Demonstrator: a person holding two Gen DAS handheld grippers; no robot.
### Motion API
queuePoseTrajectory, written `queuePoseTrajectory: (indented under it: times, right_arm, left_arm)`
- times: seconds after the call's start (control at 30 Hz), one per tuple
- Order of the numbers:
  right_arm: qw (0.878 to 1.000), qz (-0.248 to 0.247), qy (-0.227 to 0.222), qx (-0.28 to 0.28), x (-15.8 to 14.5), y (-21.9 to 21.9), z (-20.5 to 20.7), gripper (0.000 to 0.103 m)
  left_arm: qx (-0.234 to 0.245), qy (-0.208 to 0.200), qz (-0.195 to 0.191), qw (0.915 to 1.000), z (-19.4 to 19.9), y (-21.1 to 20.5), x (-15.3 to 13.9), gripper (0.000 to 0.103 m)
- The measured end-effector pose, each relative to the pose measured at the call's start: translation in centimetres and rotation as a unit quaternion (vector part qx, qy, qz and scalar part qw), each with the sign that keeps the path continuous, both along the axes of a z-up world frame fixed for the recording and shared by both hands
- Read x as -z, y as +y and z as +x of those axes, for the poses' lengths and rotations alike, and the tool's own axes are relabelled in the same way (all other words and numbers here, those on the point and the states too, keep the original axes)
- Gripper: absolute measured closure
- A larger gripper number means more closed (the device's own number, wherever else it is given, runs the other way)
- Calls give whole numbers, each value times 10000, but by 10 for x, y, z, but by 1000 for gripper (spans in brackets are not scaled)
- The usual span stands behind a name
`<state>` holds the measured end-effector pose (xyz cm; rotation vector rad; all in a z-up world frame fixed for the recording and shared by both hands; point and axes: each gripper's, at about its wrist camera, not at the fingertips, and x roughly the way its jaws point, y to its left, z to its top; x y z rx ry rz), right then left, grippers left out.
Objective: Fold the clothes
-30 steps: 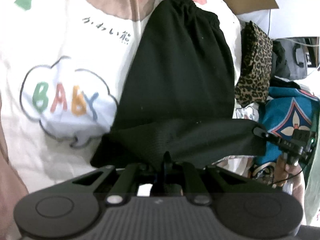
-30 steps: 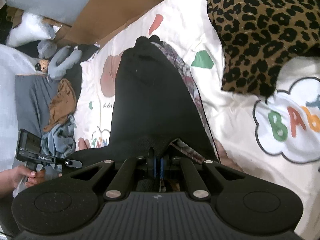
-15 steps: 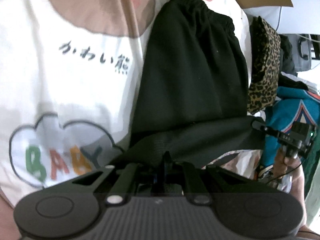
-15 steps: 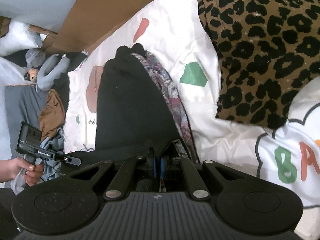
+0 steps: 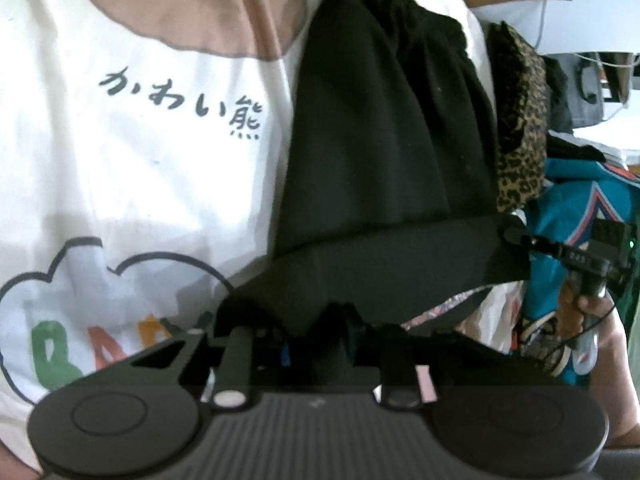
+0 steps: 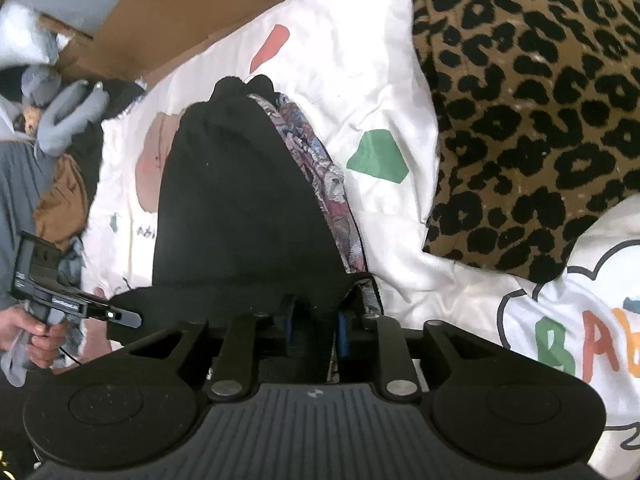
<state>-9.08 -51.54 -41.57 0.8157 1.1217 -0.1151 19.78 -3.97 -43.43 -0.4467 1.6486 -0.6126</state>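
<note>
A black garment [image 5: 384, 128] with a floral-patterned inner side [image 6: 320, 176] lies lengthwise on the white printed bedcover [image 5: 152, 160]. Its near end is folded over as a band across the front. My left gripper [image 5: 320, 344] stands open, and the folded edge still lies between its parted fingers. In the right wrist view my right gripper [image 6: 316, 328] is open too, blue pads [image 6: 290, 332] apart, with the black hem between them. Each gripper shows in the other's view at the opposite corner of the fold: the right gripper [image 5: 520, 236] and the left gripper [image 6: 120, 316].
A leopard-print cloth [image 6: 540, 100] lies right of the garment. A teal garment [image 5: 568, 208] sits beyond it. Brown cardboard [image 6: 192, 12] borders the far edge of the bed. Grey and brown clothes [image 6: 60, 184] are piled at the left. The person's hand [image 6: 36, 328] holds the left gripper.
Both grippers moved forward along the garment with the folded hem. Both pairs of fingers, shut tight on the cloth before, have now parted.
</note>
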Motion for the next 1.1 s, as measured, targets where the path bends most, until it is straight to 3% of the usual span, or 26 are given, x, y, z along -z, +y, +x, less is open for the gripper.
queuePoseTrajectory:
  times: [0.07, 0.2, 0.33, 0.47, 0.63, 0.9, 0.97, 1.1]
  right_arm:
    - [9999, -68, 23, -79, -3, 3, 2, 69]
    - [9998, -138, 60, -118, -3, 6, 2, 68]
    - [9999, -45, -7, -104, -4, 5, 4, 68]
    - [9999, 80, -97, -83, -6, 4, 5, 70]
    - [9986, 358, -329, 196, -9, -4, 6, 70]
    - [9961, 466, -457, 597, -5, -19, 12, 68]
    - [9951, 493, -489, 697, -4, -23, 14, 59]
    - [9930, 541, -558, 890, -3, -30, 16, 57]
  left_arm:
    - [13, -76, -57, 10000, -4, 2, -1, 71]
    - [161, -227, -162, 9995, -6, 0, 1, 61]
    - [346, -287, -313, 9985, 1, -12, 9, 63]
    - [95, -134, -549, 9984, 8, -9, 8, 64]
    - [-215, -327, -856, 9956, 15, 5, -7, 64]
    - [-658, -541, -818, 9930, 28, 21, -12, 63]
    - [-708, -610, -796, 9924, 30, 24, -15, 63]
    - [-786, -770, -783, 9908, 33, 29, -22, 61]
